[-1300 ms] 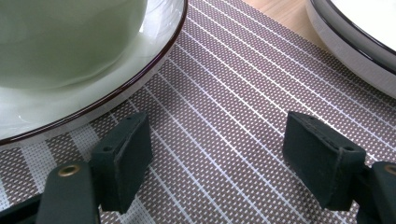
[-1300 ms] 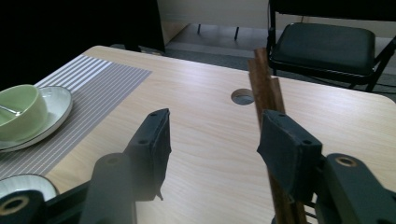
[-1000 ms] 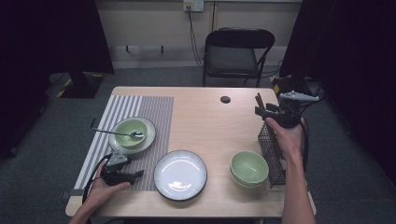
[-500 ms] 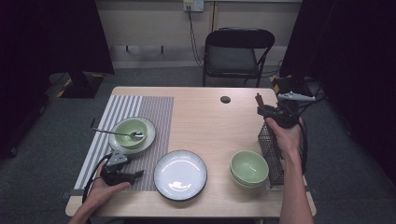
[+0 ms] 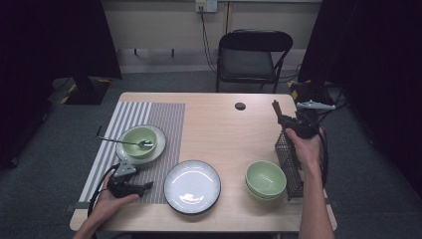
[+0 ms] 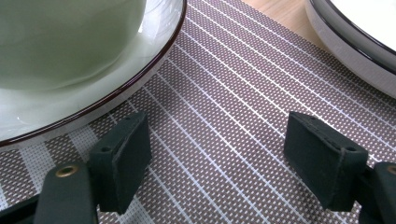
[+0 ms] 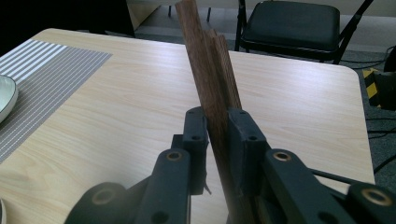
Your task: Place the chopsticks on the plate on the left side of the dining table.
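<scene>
Wooden chopsticks [image 7: 212,70] clamped in R gripper [image 7: 217,135] above rack [image 5: 287,154] near table edge [image 5: 318,164]; L gripper [image 6: 217,154] open.

A striped placemat [image 5: 164,119] covers the table's [image 5: 219,129] left side, holding a green bowl with a spoon [image 5: 130,143] on a plate [image 5: 155,152]. A white plate [image 5: 192,186] sits near centre, a second green bowl [image 5: 265,179] to its right, and a black chair [image 5: 251,57] stands beyond the far edge.

We've got one fixed camera up high, looking forward and down over the whole counter [image 5: 214,124]. The left gripper [image 6: 219,158] cam sits super close, low over the striped mat [image 6: 233,93] just ahead of it. The right gripper [image 7: 217,135] cam looks level across the counter toward the chair [image 7: 289,23]; the high view shares both spots.
</scene>
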